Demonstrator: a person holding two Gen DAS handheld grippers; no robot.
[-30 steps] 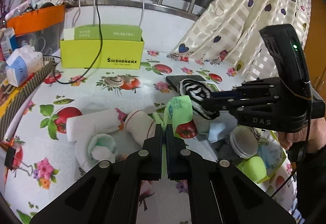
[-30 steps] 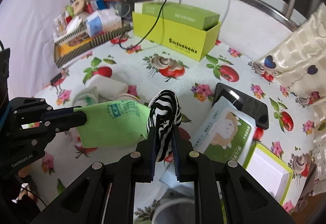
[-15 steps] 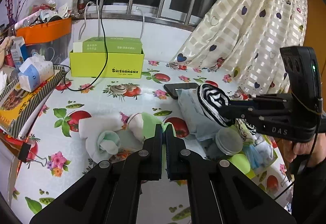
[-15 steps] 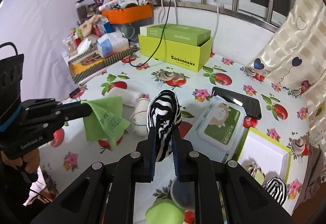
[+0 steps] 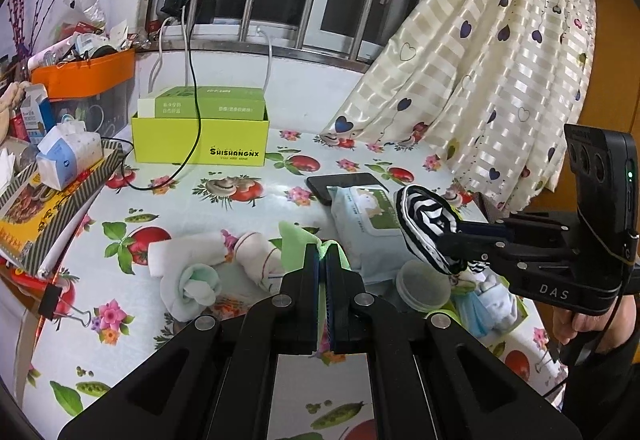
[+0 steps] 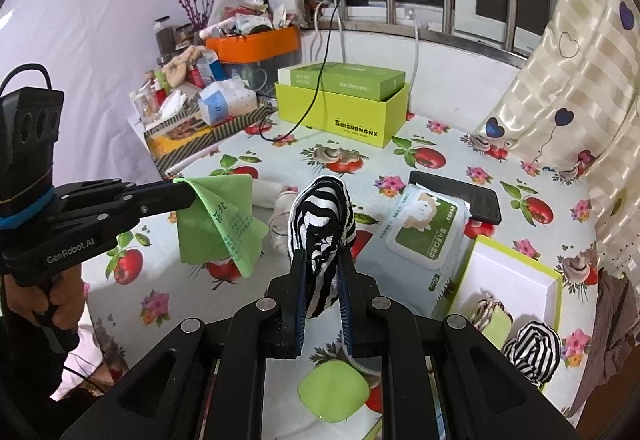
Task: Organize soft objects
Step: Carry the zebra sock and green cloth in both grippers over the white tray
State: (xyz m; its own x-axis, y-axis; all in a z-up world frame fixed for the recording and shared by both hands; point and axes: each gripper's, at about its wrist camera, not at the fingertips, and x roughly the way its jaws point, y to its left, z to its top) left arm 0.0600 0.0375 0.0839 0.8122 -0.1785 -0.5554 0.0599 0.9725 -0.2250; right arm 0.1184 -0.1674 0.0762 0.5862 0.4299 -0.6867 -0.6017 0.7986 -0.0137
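**A:** What is different from a second ago?

**B:** Both grippers have risen. Back then the green cloth and the striped sock bundle sat low, nearly touching over the table. Now they hang well apart, high above it, and more of the window shows in both views.

**A:** How do the grippers stand?

**B:** The left gripper is pinched nearly closed on a corner of the green cloth, which drapes free below its tips. The right gripper is closed partway, its jaws squeezing the striped bundle, which bulges out above them.

**A:** And the other soft things?

**B:** Two rolled white towels lie on the table left of centre, beyond the left gripper. A second striped bundle already sits in the white-lined box at the near right, beside the wet wipes pack.

**A:** So what does the lift mean?

**B:** I judge both items are clear of the table and ready to carry. The striped one likely goes to the box with its twin; where the cloth belongs I cannot tell.
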